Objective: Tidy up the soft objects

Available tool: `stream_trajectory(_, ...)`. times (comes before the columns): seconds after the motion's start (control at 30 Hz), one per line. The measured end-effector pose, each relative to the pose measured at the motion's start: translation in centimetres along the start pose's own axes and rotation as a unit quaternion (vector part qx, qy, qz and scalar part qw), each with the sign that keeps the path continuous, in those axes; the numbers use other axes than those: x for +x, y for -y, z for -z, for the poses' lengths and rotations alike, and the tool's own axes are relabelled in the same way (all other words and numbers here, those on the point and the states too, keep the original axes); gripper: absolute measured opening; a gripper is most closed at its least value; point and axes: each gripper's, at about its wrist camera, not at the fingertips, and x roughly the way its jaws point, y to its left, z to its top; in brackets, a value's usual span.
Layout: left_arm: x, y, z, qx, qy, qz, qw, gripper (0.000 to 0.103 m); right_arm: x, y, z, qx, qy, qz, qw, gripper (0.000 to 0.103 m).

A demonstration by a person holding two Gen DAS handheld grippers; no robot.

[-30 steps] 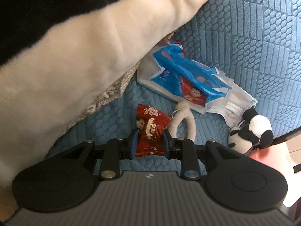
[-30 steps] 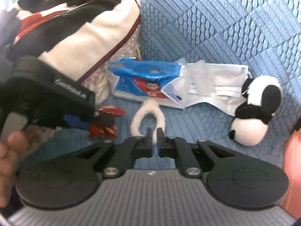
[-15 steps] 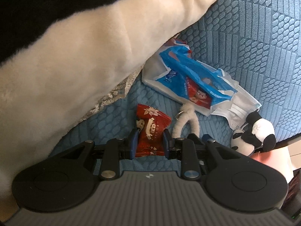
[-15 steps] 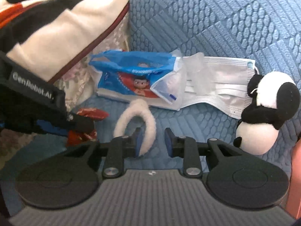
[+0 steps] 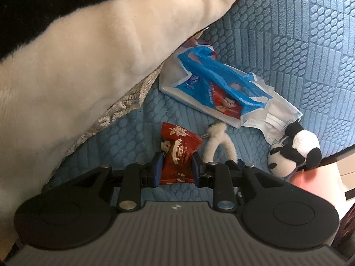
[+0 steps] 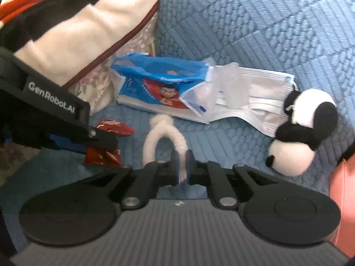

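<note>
Left side: a big cream and black plush pillow (image 5: 93,71) overhangs the blue quilted cushion (image 5: 288,44), shutting off approach from there.
Back: a blue plastic wipes packet (image 6: 159,88) and a white pleated face mask (image 6: 261,93) lie across.
Right side: a black-and-white panda plush (image 6: 304,130) and a pink box edge (image 6: 344,188).
Open room: bare cushion between the white fuzzy loop (image 6: 164,137) and the panda plush.

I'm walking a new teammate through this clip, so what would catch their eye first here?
Probably the left gripper clamping a red snack packet and the right gripper pinching one leg of a white fuzzy loop on the blue sofa cover. Further right lies a panda plush.
</note>
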Motion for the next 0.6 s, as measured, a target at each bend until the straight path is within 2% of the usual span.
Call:
stream_trajectory(0.3, -0.2, 1.3, 1.1, 0.050, -0.024, 0.018, 0.9983, 0.032, -3.1, 1.3, 1.1, 0.033, 0.000, 0.022, 0.999, 0.009)
stream_trajectory(0.6, -1.4, 1.9, 2.8, 0.090, -0.024, 0.021, 0.9954, 0.032, -7.2, 1.6, 2.8, 0.059, 0.009, 0.042, 0.997, 0.009)
